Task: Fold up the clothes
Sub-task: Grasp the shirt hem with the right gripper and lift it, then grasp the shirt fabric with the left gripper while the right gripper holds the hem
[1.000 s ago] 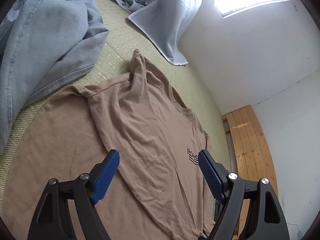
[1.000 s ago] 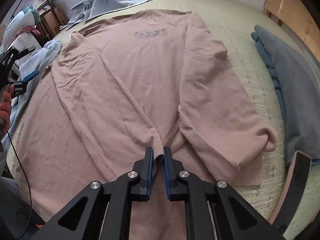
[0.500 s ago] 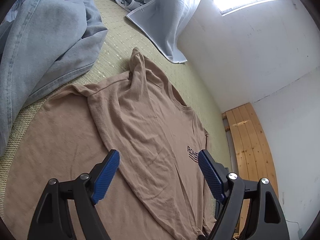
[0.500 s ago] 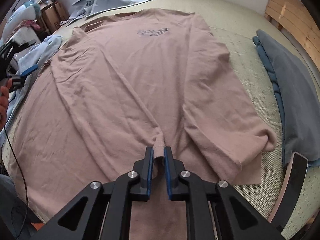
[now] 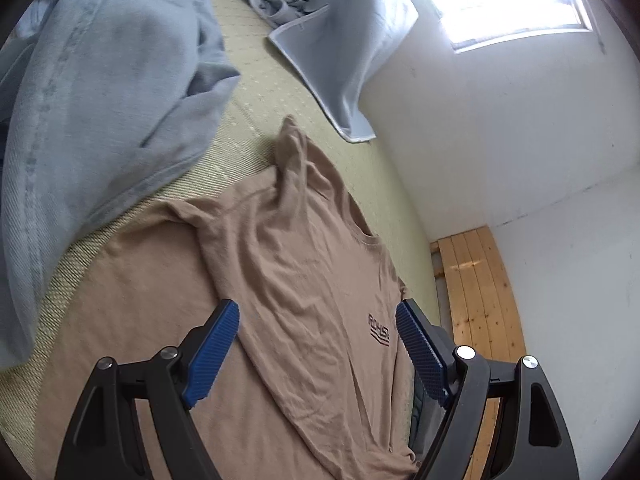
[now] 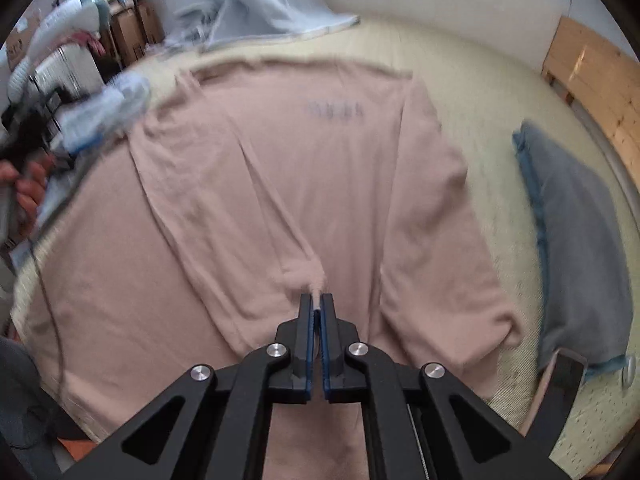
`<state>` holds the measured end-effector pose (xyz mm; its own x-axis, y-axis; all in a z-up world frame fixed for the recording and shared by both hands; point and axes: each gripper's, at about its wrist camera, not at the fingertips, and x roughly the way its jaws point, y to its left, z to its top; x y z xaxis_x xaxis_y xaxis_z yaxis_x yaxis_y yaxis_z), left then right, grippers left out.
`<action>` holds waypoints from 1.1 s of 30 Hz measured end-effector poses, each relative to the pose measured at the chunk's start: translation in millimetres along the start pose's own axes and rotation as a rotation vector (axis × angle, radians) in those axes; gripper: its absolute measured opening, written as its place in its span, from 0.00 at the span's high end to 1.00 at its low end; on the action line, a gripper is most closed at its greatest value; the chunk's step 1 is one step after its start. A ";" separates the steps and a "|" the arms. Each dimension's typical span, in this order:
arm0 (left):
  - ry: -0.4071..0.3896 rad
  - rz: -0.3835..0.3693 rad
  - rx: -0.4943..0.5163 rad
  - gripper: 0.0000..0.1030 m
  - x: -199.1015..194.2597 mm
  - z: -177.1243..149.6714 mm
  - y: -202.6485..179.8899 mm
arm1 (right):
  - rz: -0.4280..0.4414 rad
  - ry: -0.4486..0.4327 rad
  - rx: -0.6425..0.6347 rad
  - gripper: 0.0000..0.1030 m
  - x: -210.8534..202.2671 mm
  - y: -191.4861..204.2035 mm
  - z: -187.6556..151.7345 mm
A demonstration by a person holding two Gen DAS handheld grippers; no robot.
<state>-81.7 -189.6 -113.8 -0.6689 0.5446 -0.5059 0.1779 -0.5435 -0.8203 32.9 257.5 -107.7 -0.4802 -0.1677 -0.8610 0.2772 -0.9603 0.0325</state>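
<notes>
Right gripper [image 6: 316, 300] clamped tight on a little pinch of the tan t-shirt [image 6: 304, 184], right at a fold ridge near the bottom middle, fabric tented up at the tips. Left gripper [image 5: 318, 322] spread wide over the same shirt, blue pads [image 5: 212, 354] clear of the cloth, nothing between them. Shirt lying flat across the pale green mattress [image 5: 248, 92], printed logo [image 5: 379, 325] facing up. Crumpled light blue garment [image 5: 100, 112] just beside its sleeve, grey folded piece [image 6: 576, 240] off the opposite side, wooden slats [image 5: 480, 300] beyond the mattress edge.
</notes>
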 end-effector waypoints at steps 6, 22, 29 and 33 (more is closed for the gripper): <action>0.017 0.042 0.005 0.18 9.1 0.5 12.1 | 0.004 -0.176 0.005 1.00 -58.9 11.8 49.4; 0.070 0.034 -0.072 0.18 45.1 23.8 33.7 | 0.049 -0.408 -0.173 1.00 -164.2 87.8 175.6; 0.048 0.020 -0.079 0.18 59.5 34.3 34.3 | 0.049 -0.450 -0.227 1.00 -191.0 119.2 206.7; 0.021 -0.011 -0.110 0.18 63.0 42.4 37.5 | 0.039 -0.456 -0.241 1.00 -200.1 126.6 215.1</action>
<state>-147.7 -202.7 -165.2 -0.6559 0.5643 -0.5013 0.2494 -0.4648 -0.8496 -15.0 121.5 177.9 -0.7644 -0.3343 -0.5513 0.4604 -0.8817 -0.1036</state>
